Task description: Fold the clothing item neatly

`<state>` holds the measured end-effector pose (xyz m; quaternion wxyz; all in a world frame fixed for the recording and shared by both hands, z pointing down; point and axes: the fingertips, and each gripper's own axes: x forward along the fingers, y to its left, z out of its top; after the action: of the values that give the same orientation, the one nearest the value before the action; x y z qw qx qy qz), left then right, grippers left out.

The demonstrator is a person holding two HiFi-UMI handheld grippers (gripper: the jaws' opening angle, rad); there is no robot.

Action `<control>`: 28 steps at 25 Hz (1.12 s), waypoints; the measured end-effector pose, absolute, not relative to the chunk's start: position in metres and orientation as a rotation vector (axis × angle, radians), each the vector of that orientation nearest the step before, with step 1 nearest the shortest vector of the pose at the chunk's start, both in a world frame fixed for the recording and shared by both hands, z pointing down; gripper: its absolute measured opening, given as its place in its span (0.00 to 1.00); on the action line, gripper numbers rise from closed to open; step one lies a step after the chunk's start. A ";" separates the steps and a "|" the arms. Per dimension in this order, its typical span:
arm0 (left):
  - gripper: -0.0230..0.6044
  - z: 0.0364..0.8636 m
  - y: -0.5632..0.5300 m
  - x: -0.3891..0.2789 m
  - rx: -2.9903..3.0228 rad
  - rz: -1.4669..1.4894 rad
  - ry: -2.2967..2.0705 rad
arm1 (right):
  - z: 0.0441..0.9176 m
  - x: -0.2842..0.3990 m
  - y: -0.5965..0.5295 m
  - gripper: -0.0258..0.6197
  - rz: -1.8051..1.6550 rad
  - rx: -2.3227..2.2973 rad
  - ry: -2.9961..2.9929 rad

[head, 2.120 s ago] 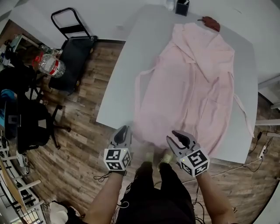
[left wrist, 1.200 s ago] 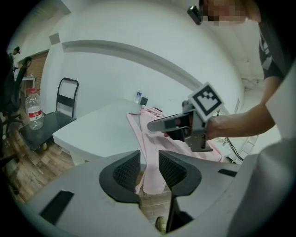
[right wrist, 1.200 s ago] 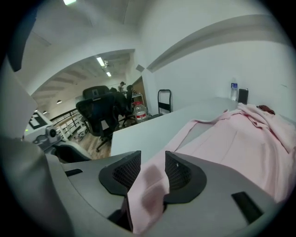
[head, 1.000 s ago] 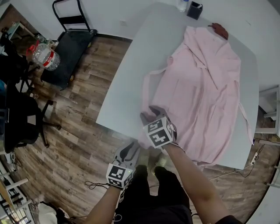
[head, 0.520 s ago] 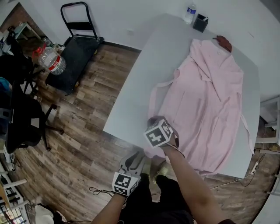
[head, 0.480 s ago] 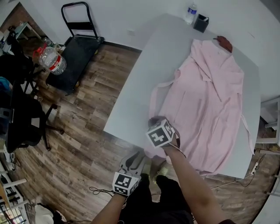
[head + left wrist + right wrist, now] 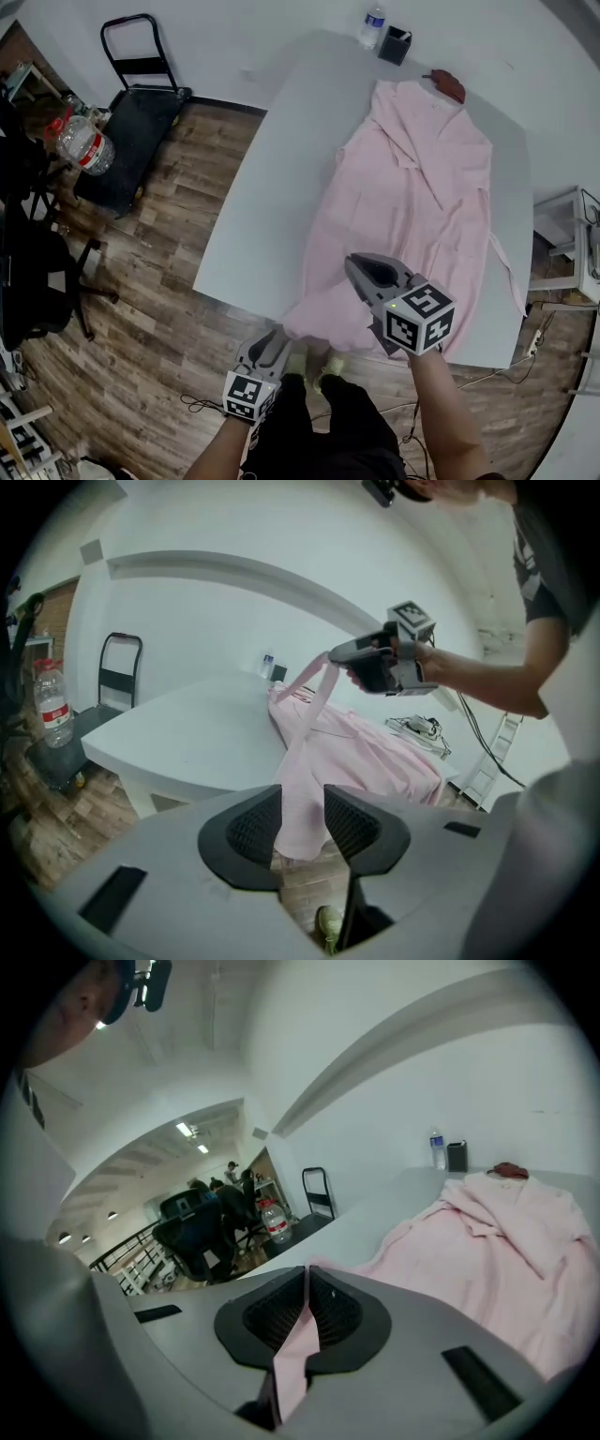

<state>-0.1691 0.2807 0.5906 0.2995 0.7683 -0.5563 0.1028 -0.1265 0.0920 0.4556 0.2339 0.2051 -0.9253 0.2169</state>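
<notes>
Pink robe (image 7: 422, 178) lies spread along the white surface (image 7: 272, 159), its near hem pinched in the right gripper's (image 7: 358, 267) fully closed jaws and the left gripper's (image 7: 273, 339) narrowly parted ones, so I'd hold that edge taut and level when carrying it toward the collar.

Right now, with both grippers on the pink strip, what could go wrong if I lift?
1. The strip runs from the left gripper up to the right gripper. Pulling could drag the robe, whose hem already overhangs the table edge.
2. Only a short end shows past the left pads, so it may slip out.
</notes>
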 end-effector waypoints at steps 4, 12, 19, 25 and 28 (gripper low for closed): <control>0.26 0.598 0.279 -0.157 2.076 0.319 -1.406 | 0.469 -0.054 0.089 0.08 0.561 0.624 -2.423; 0.36 0.622 0.291 -0.170 2.055 0.363 -1.327 | 0.501 0.037 0.122 0.30 0.484 0.673 -2.350; 0.44 0.636 0.297 -0.164 2.128 0.419 -1.124 | 0.529 0.167 0.271 0.30 0.891 0.559 -2.308; 0.55 0.655 0.297 -0.161 2.115 0.443 -1.099 | 0.614 0.234 0.290 0.34 0.961 0.932 -2.166; 0.61 0.664 0.295 -0.161 2.096 0.405 -1.078 | 0.644 0.246 0.287 0.39 1.005 1.000 -2.131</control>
<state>-0.1611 0.2949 0.6637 0.3663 0.8155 -0.4196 0.1575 0.2465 0.2875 0.6444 0.2872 0.3744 -0.7975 0.3760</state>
